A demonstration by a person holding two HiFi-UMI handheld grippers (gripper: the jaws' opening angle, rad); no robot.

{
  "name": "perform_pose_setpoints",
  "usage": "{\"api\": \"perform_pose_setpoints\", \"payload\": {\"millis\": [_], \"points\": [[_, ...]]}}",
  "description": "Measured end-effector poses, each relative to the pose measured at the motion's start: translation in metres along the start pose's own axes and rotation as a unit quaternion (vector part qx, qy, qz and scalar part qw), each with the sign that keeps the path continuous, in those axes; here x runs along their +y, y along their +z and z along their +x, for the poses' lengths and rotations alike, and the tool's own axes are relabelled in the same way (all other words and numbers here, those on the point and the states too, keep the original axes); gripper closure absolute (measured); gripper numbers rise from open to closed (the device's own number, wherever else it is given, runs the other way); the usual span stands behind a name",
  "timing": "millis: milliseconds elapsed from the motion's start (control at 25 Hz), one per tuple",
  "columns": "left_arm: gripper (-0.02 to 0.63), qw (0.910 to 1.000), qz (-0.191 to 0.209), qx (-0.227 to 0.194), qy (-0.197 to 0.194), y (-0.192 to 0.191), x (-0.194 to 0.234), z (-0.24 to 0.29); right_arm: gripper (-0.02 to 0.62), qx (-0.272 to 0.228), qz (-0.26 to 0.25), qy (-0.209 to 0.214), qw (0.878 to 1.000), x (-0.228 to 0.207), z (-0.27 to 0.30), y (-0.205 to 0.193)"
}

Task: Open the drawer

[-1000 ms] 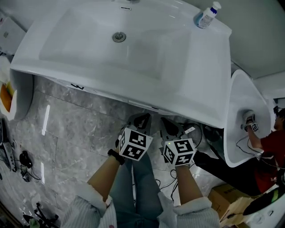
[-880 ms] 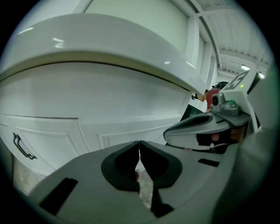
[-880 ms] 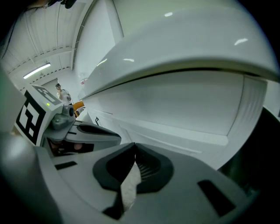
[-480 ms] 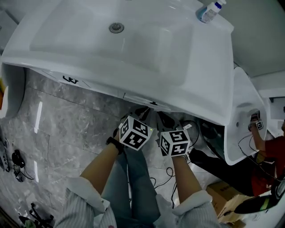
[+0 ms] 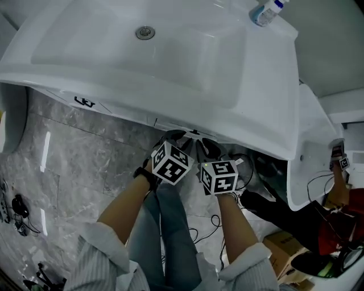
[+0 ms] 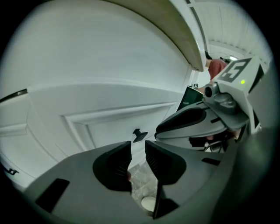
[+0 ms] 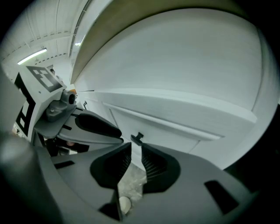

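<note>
Under the white sink [image 5: 267,113] a white drawer front [image 6: 109,122] with a raised panel carries a small black knob [image 6: 140,134], which also shows in the right gripper view as the knob [image 7: 137,138]. My left gripper [image 5: 172,136] and right gripper [image 5: 206,146] sit side by side just below the sink's front edge, both pointing at the drawer. The left gripper [image 6: 138,153] has its jaws drawn to a narrow slit with nothing between, a short way in front of the knob. The right gripper [image 7: 136,159] stands the same way, empty, with the knob just beyond its tips.
A plastic bottle [image 5: 264,12] stands at the sink's back right corner. A second white basin [image 5: 310,165] hangs at the right, where another person in red [image 5: 341,216] works. Cables [image 5: 17,210] lie on the marble floor at the left. A cardboard box [image 5: 284,250] sits at the lower right.
Both grippers have moved forward and up, from clear of the sink's front edge to partly under it, nearer the drawer. The jaws look unchanged.
</note>
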State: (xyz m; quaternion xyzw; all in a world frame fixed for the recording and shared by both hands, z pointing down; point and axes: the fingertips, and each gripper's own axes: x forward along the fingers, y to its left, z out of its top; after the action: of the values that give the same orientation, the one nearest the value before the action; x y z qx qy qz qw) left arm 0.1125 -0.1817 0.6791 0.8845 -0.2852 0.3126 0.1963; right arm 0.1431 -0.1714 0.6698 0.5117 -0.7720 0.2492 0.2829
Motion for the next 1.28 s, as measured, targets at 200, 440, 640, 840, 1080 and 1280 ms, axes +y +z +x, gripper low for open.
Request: {"api": "perform_pose_setpoints", "payload": {"millis": [200, 440, 640, 840, 1080, 1280], "points": [[0.511, 1.0, 0.01, 0.0, 0.0, 0.011, 0.002, 0.01, 0.526, 0.008, -0.012, -0.001, 1.0, -0.003, 0.009, -0.002], [0.511, 0.9983, 0.052, 0.011, -0.024, 0.016, -0.002, 0.022, 0.525, 0.03, -0.035, -0.008, 0.999, -0.013, 0.019, -0.008], [0.52, 0.9946, 0.092, 0.024, -0.041, 0.014, -0.005, 0.024, 0.534, 0.044, -0.114, -0.011, 0.992, -0.013, 0.024, -0.006], [0.532, 0.9925, 0.106, 0.026, -0.056, 0.014, -0.006, 0.022, 0.564, 0.062, -0.203, -0.004, 0.977, -0.005, 0.026, -0.001], [0.549, 0.9899, 0.124, 0.032, -0.061, 0.012, -0.008, 0.018, 0.571, 0.064, -0.216, 0.001, 0.974, 0.002, 0.026, -0.001], [0.551, 0.9905, 0.111, 0.041, -0.07, 0.012, -0.008, 0.018, 0.572, 0.068, -0.209, 0.009, 0.976, 0.002, 0.025, 0.0]]}}
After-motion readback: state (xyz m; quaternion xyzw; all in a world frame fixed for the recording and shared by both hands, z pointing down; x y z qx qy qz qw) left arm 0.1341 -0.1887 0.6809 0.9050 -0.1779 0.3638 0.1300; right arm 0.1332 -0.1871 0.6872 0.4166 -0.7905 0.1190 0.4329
